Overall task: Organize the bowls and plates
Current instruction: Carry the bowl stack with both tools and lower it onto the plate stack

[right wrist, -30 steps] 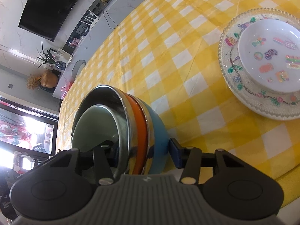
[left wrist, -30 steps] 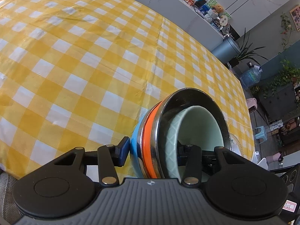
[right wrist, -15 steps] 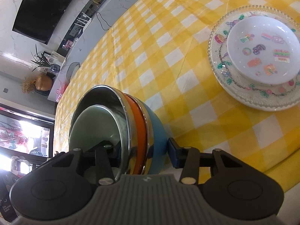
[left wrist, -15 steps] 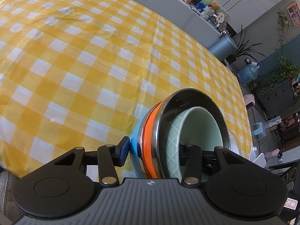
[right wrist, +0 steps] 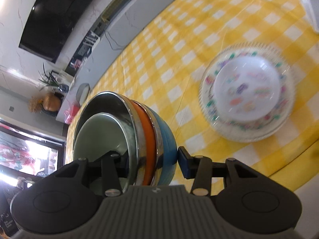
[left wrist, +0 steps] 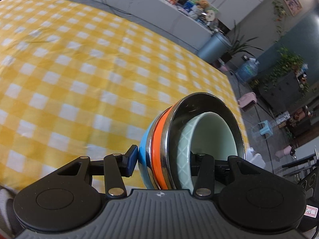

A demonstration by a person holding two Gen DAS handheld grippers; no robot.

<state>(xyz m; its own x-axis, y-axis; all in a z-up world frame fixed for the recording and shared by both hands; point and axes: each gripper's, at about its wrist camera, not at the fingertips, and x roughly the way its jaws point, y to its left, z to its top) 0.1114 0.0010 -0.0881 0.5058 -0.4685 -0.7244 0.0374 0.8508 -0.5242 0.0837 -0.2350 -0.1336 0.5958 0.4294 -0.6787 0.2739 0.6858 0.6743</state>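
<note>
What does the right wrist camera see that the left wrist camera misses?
Only the right wrist view shows the stacked plates, a small white decorated one on a larger patterned one, resting on the table; they look blurred. A wall screen also appears only there. Only the left wrist view shows a grey bin and potted plants beyond the table. Both show the yellow checked tablecloth and the nested bowl stack, gripped by the left gripper and the right gripper.
</note>
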